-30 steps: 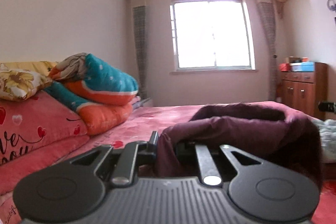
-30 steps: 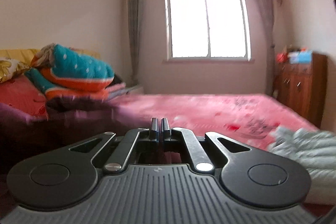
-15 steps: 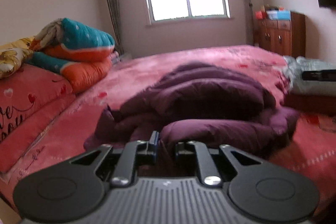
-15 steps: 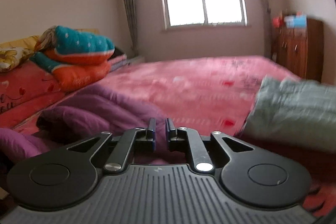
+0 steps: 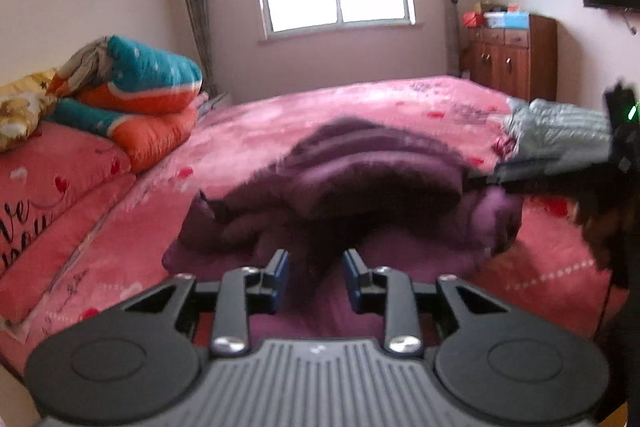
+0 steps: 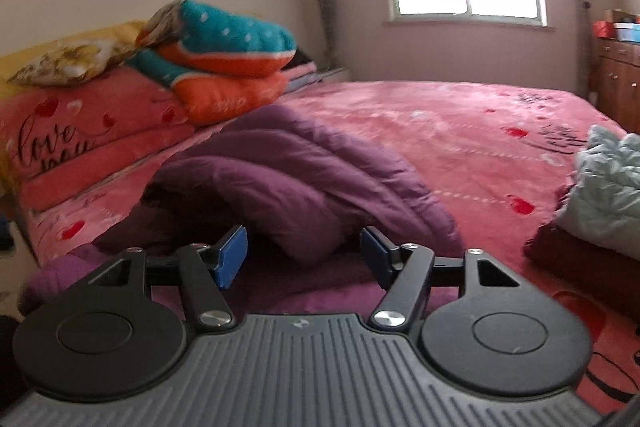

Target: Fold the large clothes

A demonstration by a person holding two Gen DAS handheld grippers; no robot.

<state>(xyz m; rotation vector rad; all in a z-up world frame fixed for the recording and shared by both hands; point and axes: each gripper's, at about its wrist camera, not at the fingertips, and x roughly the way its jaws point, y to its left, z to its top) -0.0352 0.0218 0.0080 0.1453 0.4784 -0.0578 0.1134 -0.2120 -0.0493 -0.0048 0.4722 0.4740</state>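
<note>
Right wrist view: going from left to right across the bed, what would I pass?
Pink pillow with writing → teal and orange quilt → purple coat → pale green jacket, all on the pink bed.

We see a plain purple jacket (image 6: 304,183) on a pink bedspread (image 6: 460,131) with red hearts; a teal-and-orange quilt (image 6: 236,39) with white dots; blue gripper pads (image 6: 232,255).

Wrist views — low, bed (image 5: 360,115) shared
</note>
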